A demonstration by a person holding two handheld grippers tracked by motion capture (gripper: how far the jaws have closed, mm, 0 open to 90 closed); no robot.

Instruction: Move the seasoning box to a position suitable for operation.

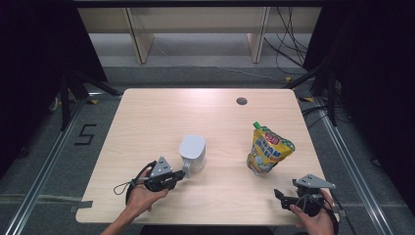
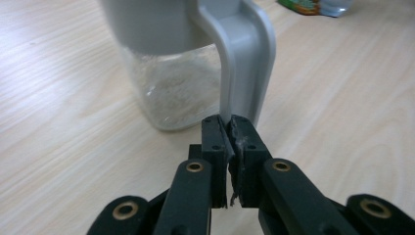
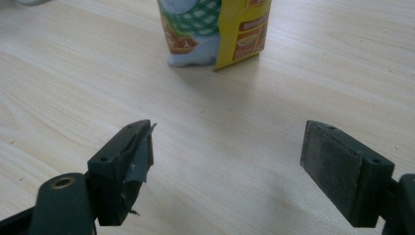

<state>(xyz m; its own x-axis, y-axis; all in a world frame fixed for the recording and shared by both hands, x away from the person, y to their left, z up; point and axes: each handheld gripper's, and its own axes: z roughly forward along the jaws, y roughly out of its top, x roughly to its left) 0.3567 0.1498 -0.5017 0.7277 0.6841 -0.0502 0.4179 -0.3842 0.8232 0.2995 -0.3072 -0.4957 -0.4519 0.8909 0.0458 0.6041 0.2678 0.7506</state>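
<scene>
Two grippers sit at the near edge of the worktop (image 1: 147, 112): the left gripper (image 1: 185, 175) has its jaws clamped on the grey handle of one lidded jug (image 1: 192, 152), left of centre. Jaws of the right gripper (image 1: 279, 196) stand wide apart, empty, just short of one yellow pouch (image 1: 268, 149) standing upright.

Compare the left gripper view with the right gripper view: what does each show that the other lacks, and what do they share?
Left gripper view alone: the left gripper shut on the grey handle of a clear jug with a grey lid.

Right gripper view alone: the right gripper with jaws wide apart and nothing between them, facing the lower part of the yellow pouch, checked pattern and labels legible.

Both: the pale wooden table and some of that pouch, a mere corner in the left gripper view.
</scene>
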